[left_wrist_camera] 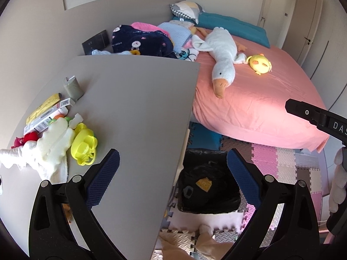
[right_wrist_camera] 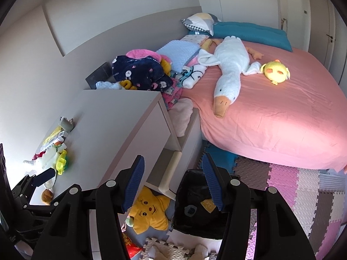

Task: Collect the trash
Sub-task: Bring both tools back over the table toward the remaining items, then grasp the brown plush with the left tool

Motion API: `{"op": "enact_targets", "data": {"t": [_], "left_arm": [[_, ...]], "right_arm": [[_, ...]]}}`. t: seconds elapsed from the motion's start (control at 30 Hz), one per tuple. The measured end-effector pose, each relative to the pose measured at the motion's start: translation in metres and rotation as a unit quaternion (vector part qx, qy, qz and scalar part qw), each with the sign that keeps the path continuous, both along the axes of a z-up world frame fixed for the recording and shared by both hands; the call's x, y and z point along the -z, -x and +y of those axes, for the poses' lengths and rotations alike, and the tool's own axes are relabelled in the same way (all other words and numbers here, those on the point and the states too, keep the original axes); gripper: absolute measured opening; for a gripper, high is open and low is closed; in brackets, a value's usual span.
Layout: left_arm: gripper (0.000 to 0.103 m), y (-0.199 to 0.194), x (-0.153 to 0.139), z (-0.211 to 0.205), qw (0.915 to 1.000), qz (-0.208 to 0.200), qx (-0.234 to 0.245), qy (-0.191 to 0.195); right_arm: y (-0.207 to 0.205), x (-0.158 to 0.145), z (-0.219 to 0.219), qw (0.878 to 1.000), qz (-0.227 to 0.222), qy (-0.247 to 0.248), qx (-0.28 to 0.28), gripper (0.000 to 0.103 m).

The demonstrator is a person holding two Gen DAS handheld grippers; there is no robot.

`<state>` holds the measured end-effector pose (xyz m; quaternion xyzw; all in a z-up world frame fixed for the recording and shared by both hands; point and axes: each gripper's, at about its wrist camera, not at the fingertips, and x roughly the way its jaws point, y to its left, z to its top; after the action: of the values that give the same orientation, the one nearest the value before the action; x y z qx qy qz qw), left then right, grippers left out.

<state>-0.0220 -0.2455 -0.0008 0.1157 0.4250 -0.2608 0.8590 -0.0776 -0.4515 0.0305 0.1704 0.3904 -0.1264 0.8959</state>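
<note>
My left gripper (left_wrist_camera: pixel 173 173) is open with nothing between its blue pads; it hangs over the right edge of the grey table (left_wrist_camera: pixel 134 112). On the table's left side lie a crumpled grey carton (left_wrist_camera: pixel 73 87), a yellow wrapper (left_wrist_camera: pixel 43 108) and a white barcoded box (left_wrist_camera: pixel 49 116). On the floor beside the table stands the black-bagged bin (left_wrist_camera: pixel 208 195) with a yellow scrap (left_wrist_camera: pixel 203 184) inside. My right gripper (right_wrist_camera: pixel 173 183) is also open and empty, above the bin (right_wrist_camera: pixel 195 214). One finger of it (left_wrist_camera: pixel 314 114) shows at the right of the left wrist view.
A white plush (left_wrist_camera: pixel 45 151) and a yellow plastic toy (left_wrist_camera: pixel 84 149) lie beside the trash on the table. The pink bed (right_wrist_camera: pixel 282 112) holds a goose plush (right_wrist_camera: pixel 229 71), a chick plush (right_wrist_camera: pixel 276 71) and piled clothes. A star cushion (right_wrist_camera: pixel 149 212) lies on the foam mats (right_wrist_camera: pixel 303 195).
</note>
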Motion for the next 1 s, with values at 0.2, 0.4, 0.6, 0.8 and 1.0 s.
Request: {"op": "enact_targets", "data": {"t": [0.2, 0.4, 0.6, 0.8, 1.0], "left_arm": [[0.096, -0.005, 0.004, 0.036, 0.9993, 0.004, -0.037, -0.005], [0.096, -0.008, 0.008, 0.073, 0.9973, 0.006, -0.072, -0.013], [0.096, -0.009, 0.014, 0.111, 0.9938, 0.013, -0.109, -0.02], [0.096, -0.013, 0.026, 0.143, 0.9886, 0.022, -0.146, -0.029], [0.083, -0.021, 0.044, 0.164, 0.9845, 0.052, -0.165, -0.025]], "right_arm": [[-0.017, 0.003, 0.028, 0.999, 0.003, -0.005, -0.031, 0.057], [-0.038, 0.008, 0.058, 0.998, 0.011, -0.013, -0.068, 0.057], [-0.059, 0.012, 0.094, 0.994, 0.016, -0.016, -0.108, 0.06], [-0.077, 0.018, 0.127, 0.989, 0.024, -0.018, -0.143, 0.061], [-0.088, 0.023, 0.149, 0.986, 0.035, -0.013, -0.165, 0.061]]}}
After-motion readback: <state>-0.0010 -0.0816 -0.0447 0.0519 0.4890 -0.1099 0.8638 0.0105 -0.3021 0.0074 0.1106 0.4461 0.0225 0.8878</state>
